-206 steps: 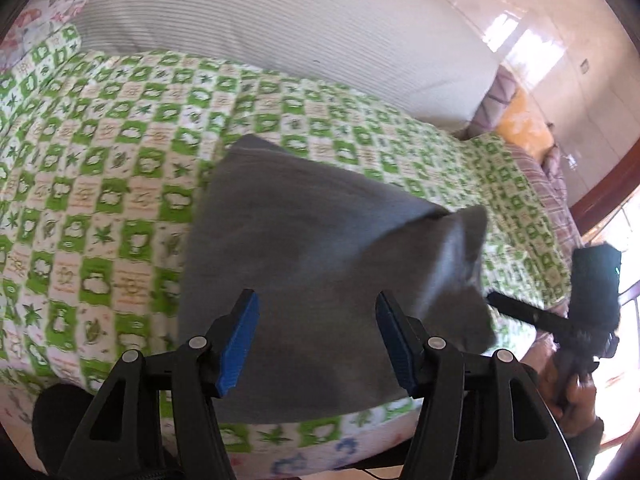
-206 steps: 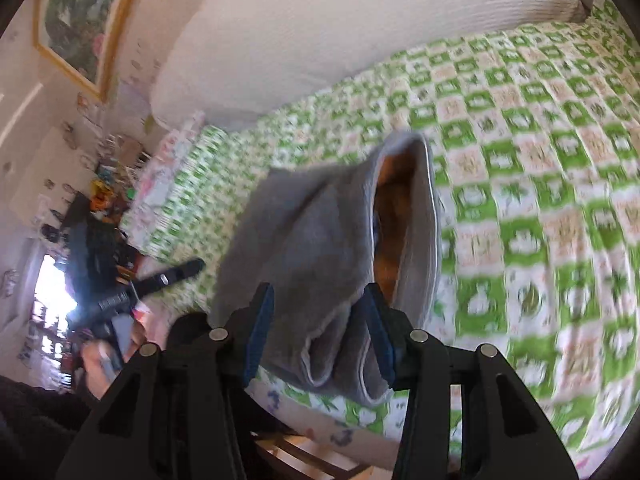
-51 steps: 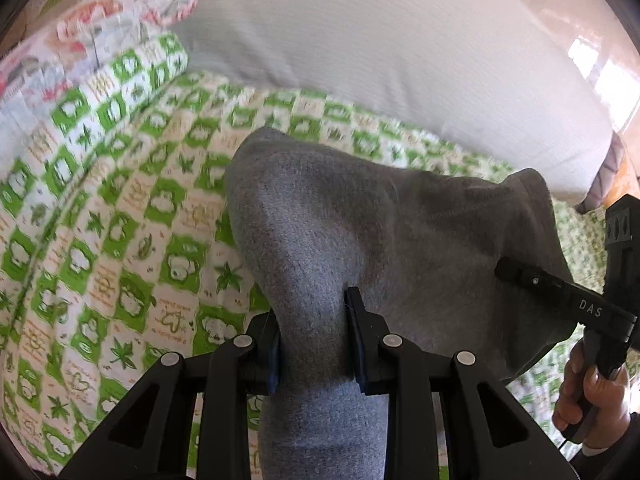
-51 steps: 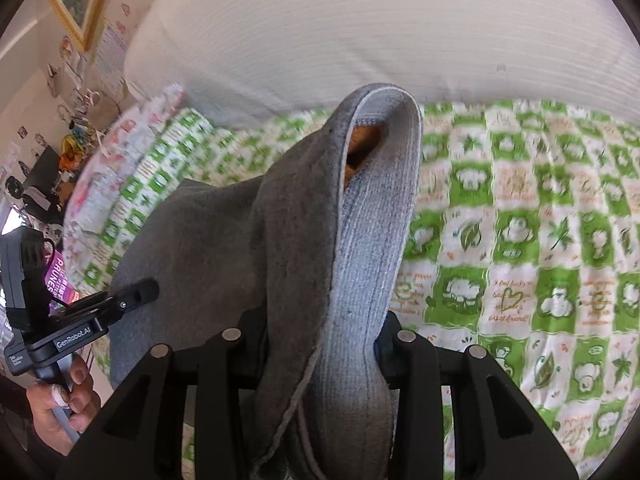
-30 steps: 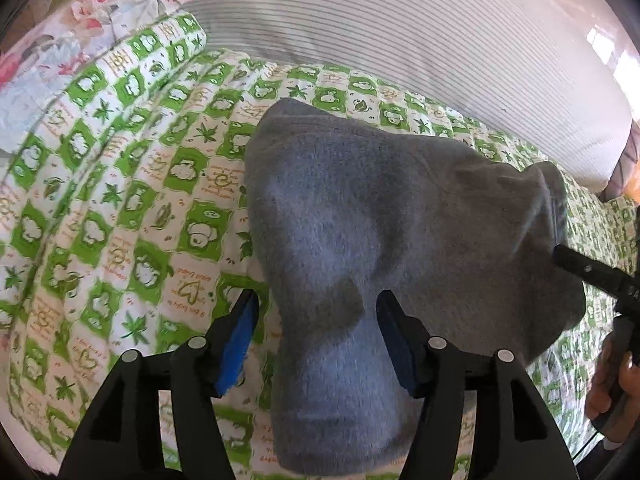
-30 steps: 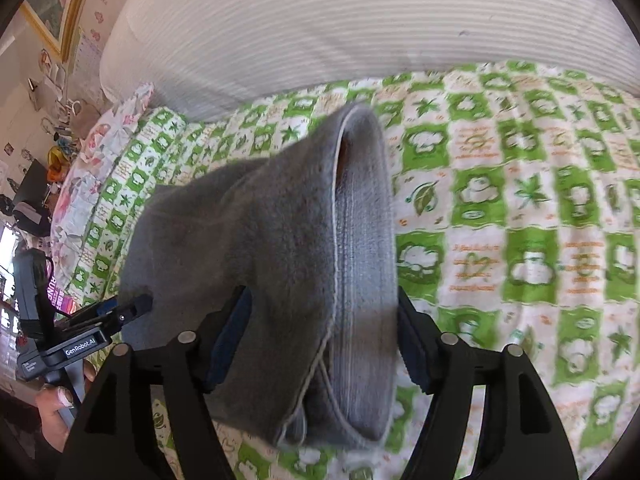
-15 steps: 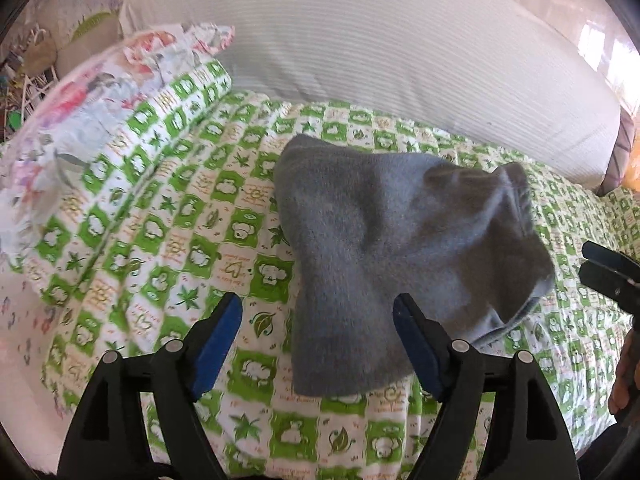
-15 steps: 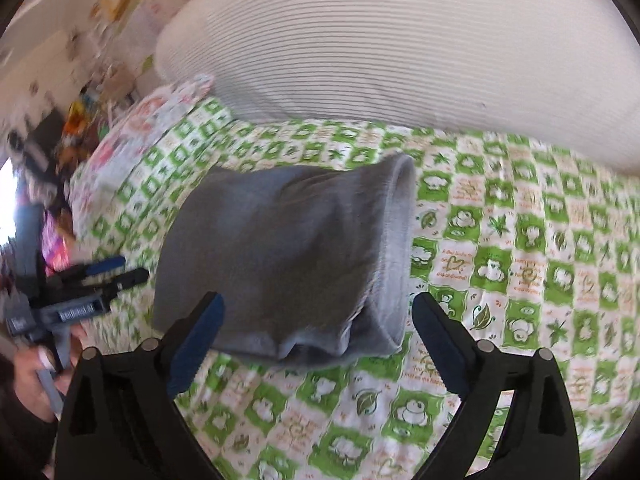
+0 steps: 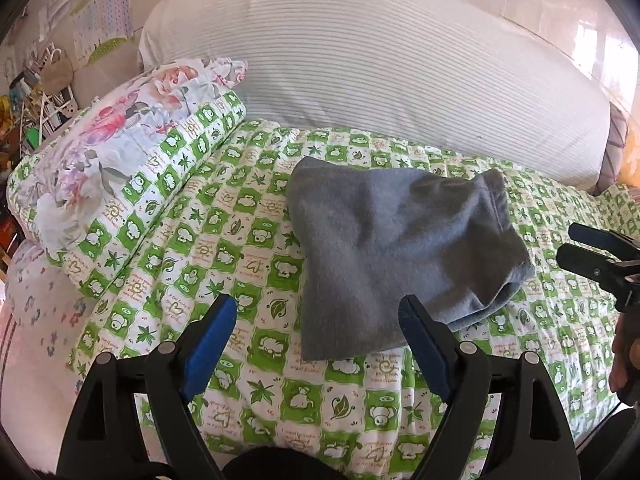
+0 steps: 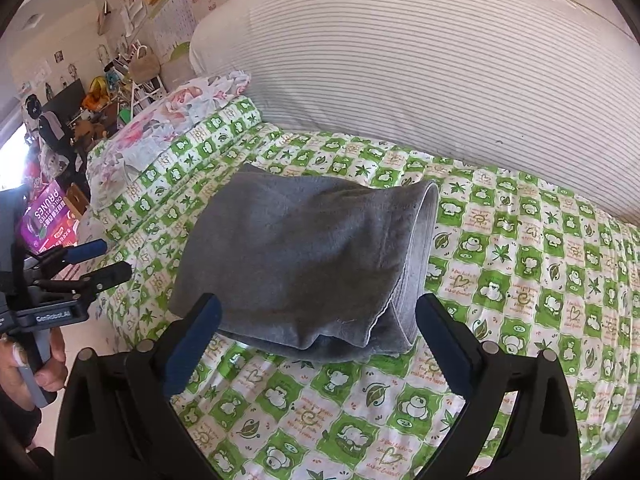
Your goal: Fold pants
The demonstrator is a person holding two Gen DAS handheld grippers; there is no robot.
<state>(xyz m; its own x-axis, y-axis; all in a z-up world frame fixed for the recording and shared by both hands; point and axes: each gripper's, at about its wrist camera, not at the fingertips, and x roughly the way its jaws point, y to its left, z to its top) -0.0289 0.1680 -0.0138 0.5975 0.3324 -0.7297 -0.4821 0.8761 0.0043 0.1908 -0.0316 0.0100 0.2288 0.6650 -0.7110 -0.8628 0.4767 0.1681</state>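
The grey pants (image 9: 394,252) lie folded in a compact bundle on the green-and-white checked bedspread (image 9: 224,240); they also show in the right wrist view (image 10: 304,264), waistband edge to the right. My left gripper (image 9: 316,324) is open and empty, held back just short of the bundle's near edge. My right gripper (image 10: 318,322) is open and empty, its blue pads either side of the bundle's near edge without touching it. Each gripper shows in the other's view: the right one (image 9: 596,252) at the right, the left one (image 10: 96,264) at the left.
A large white striped cushion (image 9: 380,64) runs along the back of the bed. A floral pillow (image 9: 120,140) lies at the left. Cluttered shelves and a purple box (image 10: 48,216) stand beyond the bed's left side.
Both grippers let go of the pants, opened wide and pulled back. The folded bundle stays lying on the bedspread.
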